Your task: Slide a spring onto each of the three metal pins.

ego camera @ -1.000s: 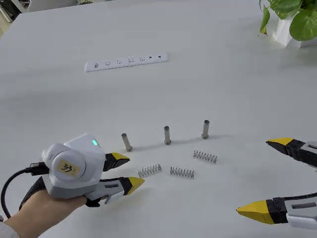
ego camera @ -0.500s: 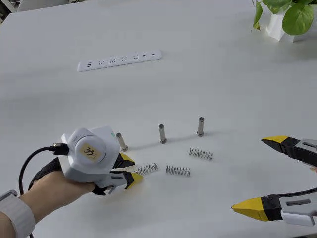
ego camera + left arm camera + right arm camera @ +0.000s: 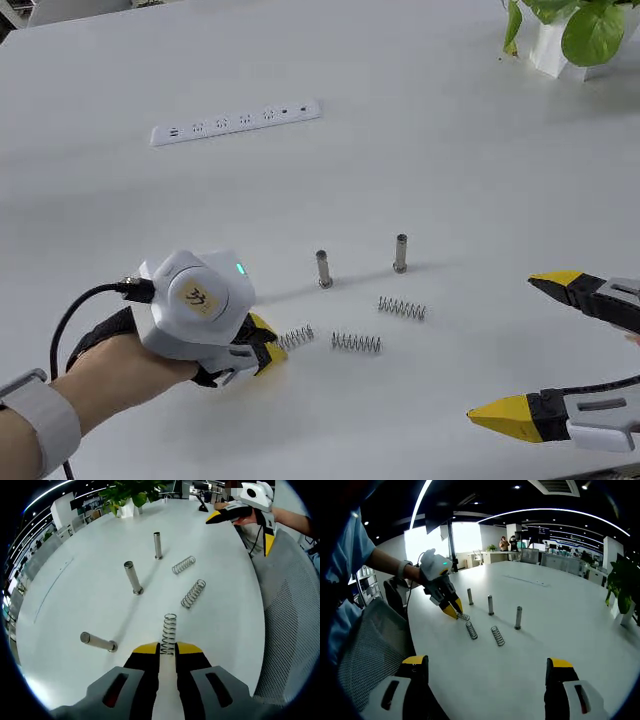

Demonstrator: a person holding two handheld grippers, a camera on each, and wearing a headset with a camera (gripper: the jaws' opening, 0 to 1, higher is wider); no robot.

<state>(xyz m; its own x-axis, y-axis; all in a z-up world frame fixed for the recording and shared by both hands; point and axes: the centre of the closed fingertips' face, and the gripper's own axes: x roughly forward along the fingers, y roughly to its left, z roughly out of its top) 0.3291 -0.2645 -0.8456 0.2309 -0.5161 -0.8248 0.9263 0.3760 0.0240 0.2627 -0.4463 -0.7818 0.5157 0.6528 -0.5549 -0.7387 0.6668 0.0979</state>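
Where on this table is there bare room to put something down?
Bare: the wide stretch between the power strip and the pins, and from the pins toward the plant. Crowded: around pins and springs, where the left tool pinches one spring.

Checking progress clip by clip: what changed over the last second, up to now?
The left gripper moved forward to the nearest spring and closed its jaws on that spring's near end; a second ago they were open, short of it. The right gripper stayed open at the right. The other two springs lie flat and the three pins stand unmoved.
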